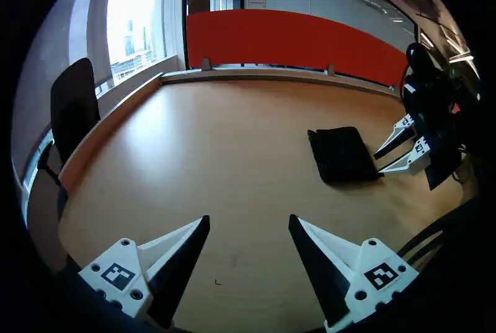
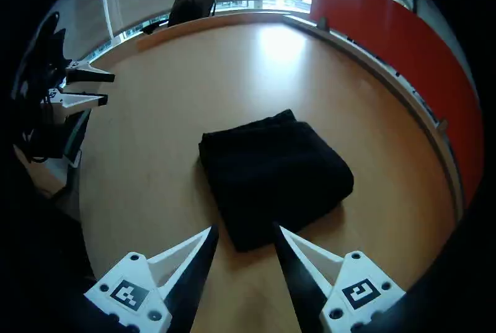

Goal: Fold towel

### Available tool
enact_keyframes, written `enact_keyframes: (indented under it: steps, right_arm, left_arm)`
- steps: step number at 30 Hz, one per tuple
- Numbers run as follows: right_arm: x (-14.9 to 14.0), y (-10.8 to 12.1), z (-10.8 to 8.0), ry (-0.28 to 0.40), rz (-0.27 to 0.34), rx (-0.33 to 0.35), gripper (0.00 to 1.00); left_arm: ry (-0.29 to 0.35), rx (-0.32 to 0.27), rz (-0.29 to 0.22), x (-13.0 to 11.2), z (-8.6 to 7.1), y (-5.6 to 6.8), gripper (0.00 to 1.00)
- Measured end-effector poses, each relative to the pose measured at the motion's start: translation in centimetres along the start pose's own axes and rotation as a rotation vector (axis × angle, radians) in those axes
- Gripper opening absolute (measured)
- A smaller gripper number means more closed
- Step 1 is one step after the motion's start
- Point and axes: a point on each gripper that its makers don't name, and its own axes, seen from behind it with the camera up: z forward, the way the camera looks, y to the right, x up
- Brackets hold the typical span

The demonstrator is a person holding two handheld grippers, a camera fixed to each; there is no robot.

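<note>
A pale wooden surface (image 1: 235, 147) runs wide across an office room. Nearest, the left hand-held gripper (image 1: 248, 218) hangs over bare wood, its two fingers spread. The right hand-held gripper (image 2: 245, 227) is spread too. The near corner of the folded black towel (image 2: 276, 172) lies between its fingertips, though whether they touch the cloth is hard to tell. The towel rests flat, a thick rectangle, well apart from the left hand-held gripper. Behind the right hand-held gripper in the left gripper view is a dark mass (image 1: 434, 94), too dim to make out. Farther off, a red partition (image 1: 291, 41) lines the surface's far edge, a black chair (image 1: 73, 106) stands partly cut off, and a window (image 1: 133, 17) glares white.
</note>
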Motion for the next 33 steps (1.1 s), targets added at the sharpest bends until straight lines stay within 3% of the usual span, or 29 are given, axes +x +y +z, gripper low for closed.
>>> enact_keyframes:
  steps: [8,12,20,22,33]
  right_arm:
    - [-2.3,-0.1,0.8,-0.027,0.039,-0.014,0.66]
    - [-2.5,-0.2,1.1,-0.023,0.067,-0.017,0.61]
    - [-2.4,0.1,1.5,-0.014,0.107,-0.043,0.29]
    - [-2.5,0.1,1.5,-0.014,0.112,-0.046,0.25]
    - [-2.9,0.3,1.1,-0.02,0.117,-0.07,0.23]
  left_arm:
    - [-0.001,0.0,-0.005,-0.2,-0.1,0.0,0.94]
    - [-0.002,-0.001,-0.006,-0.3,-0.2,0.1,0.94]
    - [-0.001,-0.002,-0.003,-0.3,-0.3,0.1,0.94]
    - [0.0,-0.002,-0.002,-0.3,-0.4,0.0,0.94]
    - [0.0,-0.003,0.001,-0.4,-0.5,-0.2,0.94]
